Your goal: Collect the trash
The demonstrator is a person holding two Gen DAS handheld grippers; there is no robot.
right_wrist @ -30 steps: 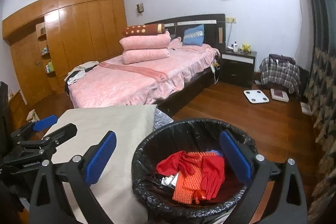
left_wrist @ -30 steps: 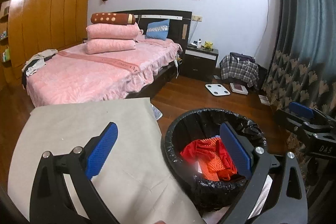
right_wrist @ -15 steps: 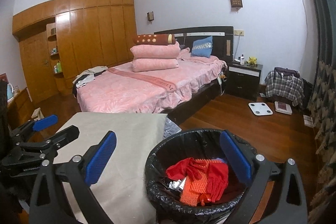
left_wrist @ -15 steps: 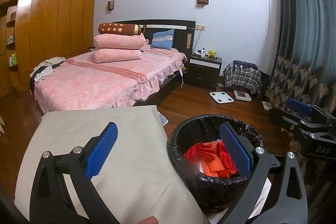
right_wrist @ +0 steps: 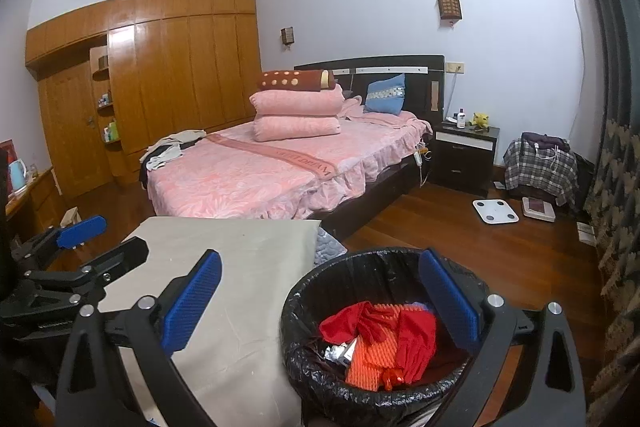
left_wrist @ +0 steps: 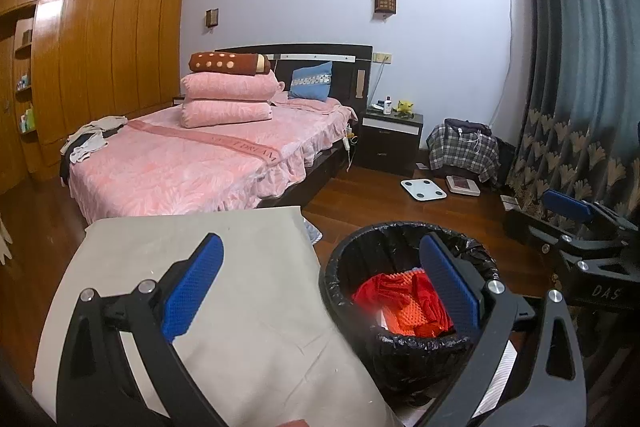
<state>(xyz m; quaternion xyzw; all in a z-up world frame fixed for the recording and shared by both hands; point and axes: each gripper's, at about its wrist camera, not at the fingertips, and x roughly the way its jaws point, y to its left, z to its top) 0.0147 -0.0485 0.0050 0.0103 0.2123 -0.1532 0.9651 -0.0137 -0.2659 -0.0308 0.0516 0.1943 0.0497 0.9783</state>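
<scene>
Inside black-lined bin (right_wrist: 304, 331), red-orange trash (right_wrist: 384, 339)

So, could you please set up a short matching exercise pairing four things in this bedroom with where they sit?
Things:
1. red and orange mesh
2. blue cushion
3. white scale
4. yellow plush toy

Places:
a. wooden floor
b. nightstand top
c. black-lined trash bin
d. against the headboard

Pairs: 1-c, 2-d, 3-a, 4-b

A black-lined trash bin (right_wrist: 384, 343) stands upright beside the table, holding crumpled red-orange mesh trash (right_wrist: 384, 339).
</scene>
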